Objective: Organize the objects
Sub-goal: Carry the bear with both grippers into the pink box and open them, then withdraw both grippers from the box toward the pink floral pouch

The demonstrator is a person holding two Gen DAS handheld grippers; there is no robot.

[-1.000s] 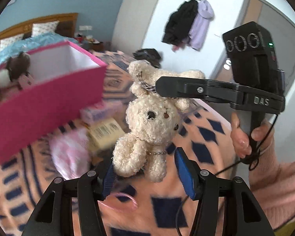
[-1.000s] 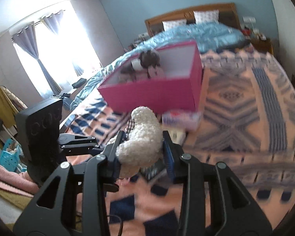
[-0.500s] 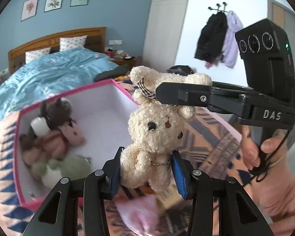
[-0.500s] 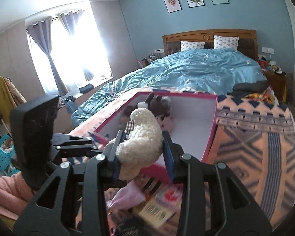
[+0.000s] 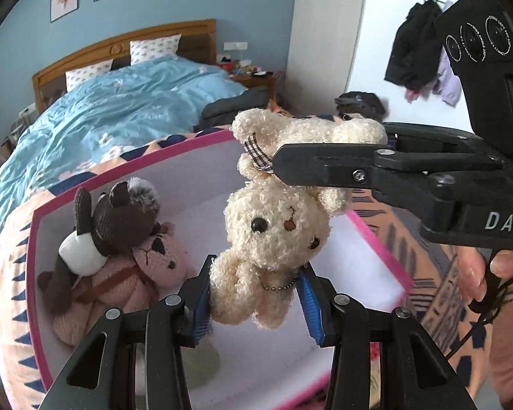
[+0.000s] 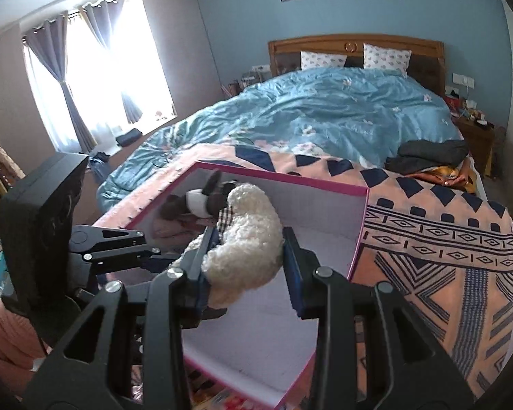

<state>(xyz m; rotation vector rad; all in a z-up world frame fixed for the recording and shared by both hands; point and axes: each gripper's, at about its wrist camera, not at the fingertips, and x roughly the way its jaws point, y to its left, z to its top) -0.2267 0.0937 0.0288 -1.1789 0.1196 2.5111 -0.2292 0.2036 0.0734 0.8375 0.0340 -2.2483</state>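
Cream plush bunny (image 5: 277, 239) hangs over the pink box (image 5: 379, 239). Left tongs (image 5: 254, 302) pinch its body, right tongs (image 6: 248, 266) pinch its ears. Brown plush (image 5: 116, 218) lies inside the box.

Cream curly-fleece rabbit toy (image 5: 273, 235) with a plaid ear bow hangs upright, face toward the left gripper (image 5: 256, 302), whose pads press its lower body; the right gripper (image 6: 248, 261) clamps its ears. Below it lies the open pink box (image 5: 379, 239), white-lined, holding a brown plush (image 5: 116, 218) atop a pink plush (image 5: 133, 273).
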